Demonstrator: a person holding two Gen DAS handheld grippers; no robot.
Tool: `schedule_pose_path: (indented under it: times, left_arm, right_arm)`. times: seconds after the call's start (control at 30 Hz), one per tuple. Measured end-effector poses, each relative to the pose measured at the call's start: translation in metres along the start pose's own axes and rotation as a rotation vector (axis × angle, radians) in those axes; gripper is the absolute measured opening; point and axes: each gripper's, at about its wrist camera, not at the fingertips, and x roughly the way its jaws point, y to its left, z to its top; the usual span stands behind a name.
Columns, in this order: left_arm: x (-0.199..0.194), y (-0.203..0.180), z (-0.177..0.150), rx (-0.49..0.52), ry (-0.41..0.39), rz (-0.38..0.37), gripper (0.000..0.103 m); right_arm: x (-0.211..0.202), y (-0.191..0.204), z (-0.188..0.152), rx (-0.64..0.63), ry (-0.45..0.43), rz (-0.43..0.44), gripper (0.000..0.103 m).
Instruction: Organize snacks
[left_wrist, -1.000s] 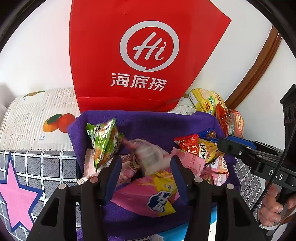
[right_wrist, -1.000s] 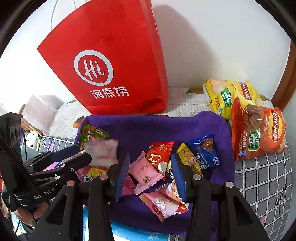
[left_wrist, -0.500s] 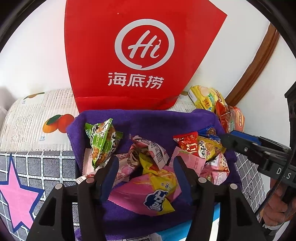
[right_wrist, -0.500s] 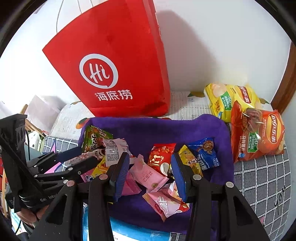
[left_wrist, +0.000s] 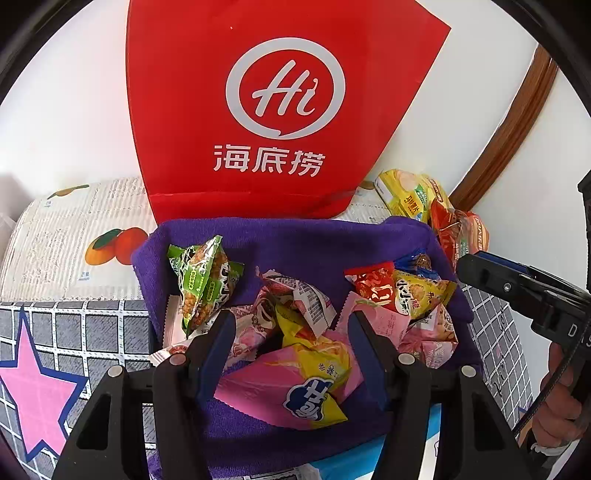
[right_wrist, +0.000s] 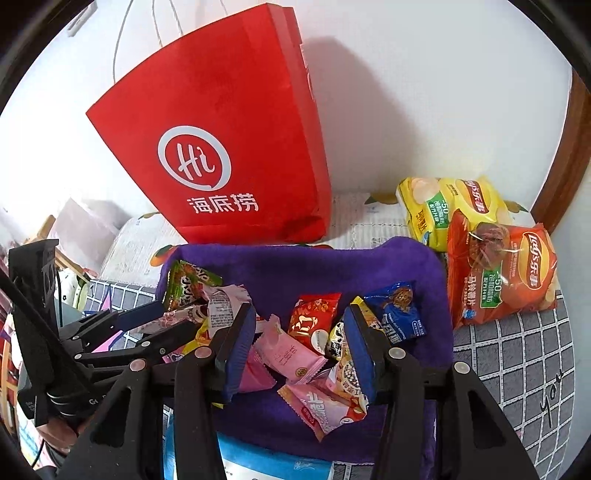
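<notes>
snack sorting over a purple-lined basket (left_wrist: 295, 243), both wrist views.
left gripper (left_wrist: 291, 343) held open and empty above a pink-and-yellow packet (left_wrist: 295, 384); right gripper (right_wrist: 299, 343) likewise open and empty above a pink wafer pack (right_wrist: 288, 354). small snacks heaped inside the basket, green packet (left_wrist: 201, 280) at far left, blue packet (right_wrist: 400, 314) at far right. two chip bags (right_wrist: 495, 258) outside to the right; red paper bag (right_wrist: 221, 147) upright behind.
</notes>
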Motion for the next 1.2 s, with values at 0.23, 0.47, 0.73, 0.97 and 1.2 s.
schedule_pose_path:
  times: [0.23,0.47,0.73,0.97,1.2]
  left_arm:
    - [-0.001,0.000,0.000,-0.003,0.000,0.004,0.063]
    - [-0.007,0.001,0.001,-0.008,-0.010,0.007,0.063]
    - [-0.026,-0.017,0.000,0.027,-0.029,0.018,0.063]
    - [-0.069,-0.043,-0.010,0.061,-0.077,0.014,0.063]
    - [-0.132,-0.059,-0.052,0.094,-0.125,0.033,0.065]
  right_arm:
    - [-0.004,0.001,0.001,-0.003,-0.007,-0.001,0.050]
    - [-0.016,0.004,0.002,-0.006,-0.031,-0.006,0.050]
    - [-0.052,0.005,-0.003,0.054,-0.078,0.013,0.050]
    - [-0.102,0.015,-0.025,0.050,-0.116,-0.064,0.059]
    - [-0.155,0.025,-0.073,0.049,-0.181,-0.077,0.068]
